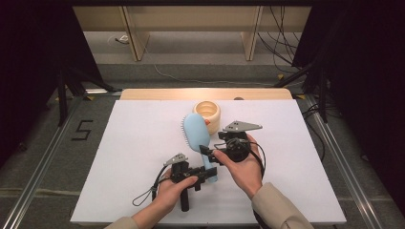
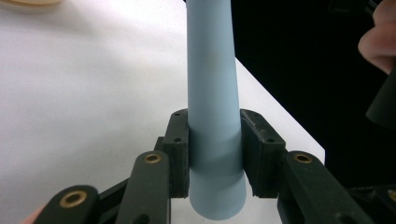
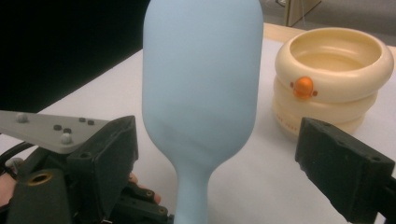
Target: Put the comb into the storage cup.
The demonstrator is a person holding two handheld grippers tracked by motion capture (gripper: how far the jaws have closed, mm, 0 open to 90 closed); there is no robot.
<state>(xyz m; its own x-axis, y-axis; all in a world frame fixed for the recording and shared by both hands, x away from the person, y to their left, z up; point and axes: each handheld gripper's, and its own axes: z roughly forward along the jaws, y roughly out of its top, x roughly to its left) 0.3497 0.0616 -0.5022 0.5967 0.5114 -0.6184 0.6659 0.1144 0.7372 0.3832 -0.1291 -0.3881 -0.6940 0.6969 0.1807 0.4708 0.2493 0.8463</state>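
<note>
High view. Brush (image 1: pixel 196 131), pale blue, back up, bristles showing along its left edge; head lies just in front of the bowl (image 1: pixel 207 114), handle running toward the person. Bowl: cream, ringed, on the white surface (image 1: pixel 138 143), touching or nearly touching the brush head on its far right side. Left tool (image 1: pixel 206 174): pinching the brush handle near its end, held by the left hand (image 1: pixel 167 191). Right tool (image 1: pixel 206 150): beside the handle, nearer the brush head than the left tool, held by the right hand (image 1: pixel 246 167); grey plate on top.

Left gripper view. Brush handle (image 2: pixel 212 116) runs up the middle, clamped between the two black pads (image 2: pixel 180 149), both pressing its sides close to the flared end. White surface (image 2: pixel 84 93) lies left of the handle; a fingertip of the other hand shows at the far right.

Right gripper view. Jaws spread wide, one on each side of the brush neck, neither touching it. Brush back (image 3: pixel 203 79) stands between and beyond them. Bowl (image 3: pixel 334 74), with an orange knob (image 3: pixel 303 87) on its side, sits right of the brush head. Left tool's grey plate (image 3: pixel 51 128) shows left of the handle.
</note>
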